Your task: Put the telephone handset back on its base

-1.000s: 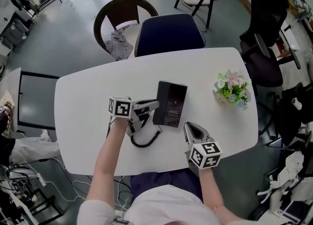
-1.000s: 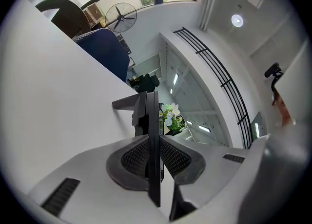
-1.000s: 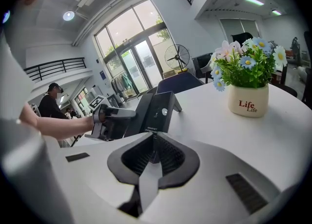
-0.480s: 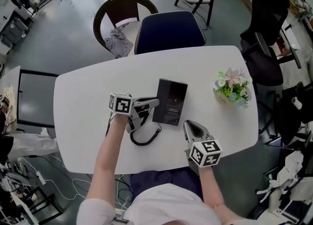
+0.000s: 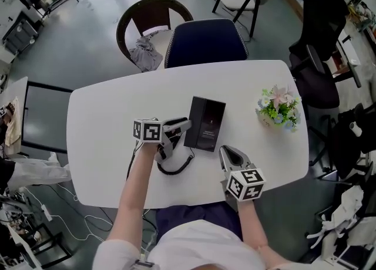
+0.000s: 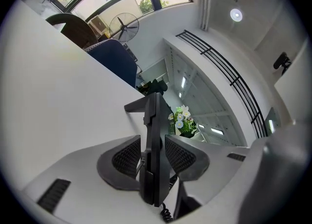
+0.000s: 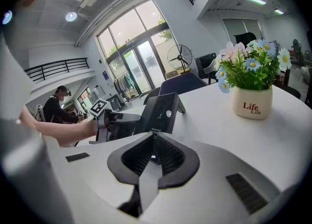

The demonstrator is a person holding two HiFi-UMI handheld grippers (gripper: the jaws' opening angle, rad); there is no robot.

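The black corded telephone handset [image 6: 151, 116] sits against the left edge of its black rectangular base [image 5: 207, 121], mid-frame on the white tabletop [image 5: 106, 128]. The left gripper [image 6: 154, 156] has just been opening, its pads now loose around the handset, which looks seated. The right gripper [image 5: 229, 156] waits closed and empty, lower right.

Black handset [image 6: 153, 162] (corded) on edge beside base [image 5: 205, 123].

A white table [image 5: 106, 145] bears telephone base [image 5: 205, 123], potted flowers [image 5: 279, 109].
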